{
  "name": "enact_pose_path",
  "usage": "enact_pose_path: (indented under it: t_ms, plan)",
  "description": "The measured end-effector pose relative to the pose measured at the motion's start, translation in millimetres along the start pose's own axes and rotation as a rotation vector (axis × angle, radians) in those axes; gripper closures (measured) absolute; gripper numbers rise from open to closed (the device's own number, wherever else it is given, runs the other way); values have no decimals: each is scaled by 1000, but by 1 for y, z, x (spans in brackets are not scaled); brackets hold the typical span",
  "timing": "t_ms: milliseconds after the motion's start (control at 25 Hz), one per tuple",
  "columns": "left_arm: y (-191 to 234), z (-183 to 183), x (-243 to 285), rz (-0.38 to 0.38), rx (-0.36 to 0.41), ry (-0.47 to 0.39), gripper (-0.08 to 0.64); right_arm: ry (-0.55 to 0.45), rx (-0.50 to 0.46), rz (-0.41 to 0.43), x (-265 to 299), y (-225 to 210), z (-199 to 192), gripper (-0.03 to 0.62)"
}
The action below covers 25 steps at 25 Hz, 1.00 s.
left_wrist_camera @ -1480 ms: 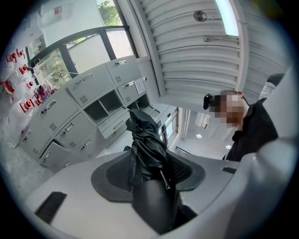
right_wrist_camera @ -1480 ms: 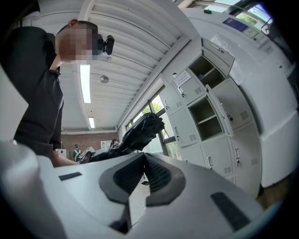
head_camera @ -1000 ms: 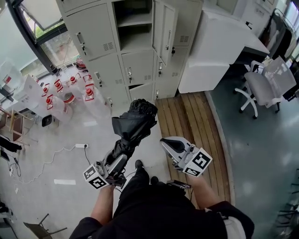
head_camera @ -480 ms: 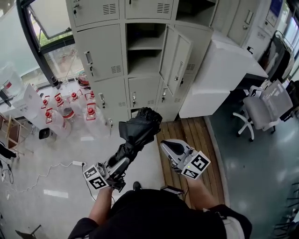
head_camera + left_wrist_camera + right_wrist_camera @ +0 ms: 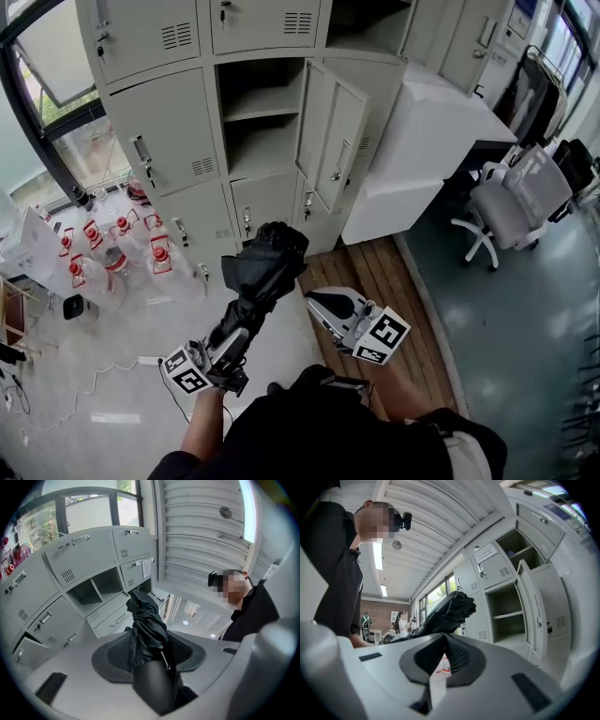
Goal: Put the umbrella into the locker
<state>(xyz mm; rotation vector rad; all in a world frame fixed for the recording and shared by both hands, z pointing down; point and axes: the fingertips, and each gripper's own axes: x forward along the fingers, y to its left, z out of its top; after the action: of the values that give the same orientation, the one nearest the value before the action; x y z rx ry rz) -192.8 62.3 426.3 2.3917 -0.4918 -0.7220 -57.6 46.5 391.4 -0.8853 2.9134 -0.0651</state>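
The left tool (image 5: 236, 326) is pinching the folded black umbrella (image 5: 269, 265) and holds it up in the air in front of the open grey locker (image 5: 255, 150), not inside it, while the right tool (image 5: 317, 300) beside it is pressed together on nothing.

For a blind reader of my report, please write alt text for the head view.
The left gripper holds a folded black umbrella pointing toward a grey locker bank whose middle compartment stands open, its door swung right. The right gripper beside it is shut and empty.
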Motion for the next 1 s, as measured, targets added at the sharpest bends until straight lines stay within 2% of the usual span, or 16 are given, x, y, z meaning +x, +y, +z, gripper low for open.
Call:
enact_pose_path:
  t_ms: [120, 280, 520, 760, 1000]
  plan:
    - [22, 3, 26, -6, -28, -19, 341, 25, 24, -31, -8, -35, -8, 581]
    - [55, 15, 60, -1, -9, -20, 341, 12, 47, -48, -4, -91, -11, 581]
    - [94, 42, 115, 36, 0, -67, 341, -30, -1, 42, 23, -150, 17, 581]
    - [118, 67, 159, 93, 42, -99, 341, -63, 17, 102, 35, -193, 34, 581]
    - [141, 90, 192, 188, 74, -106, 341, -102, 55, 141, 48, -231, 48, 581]
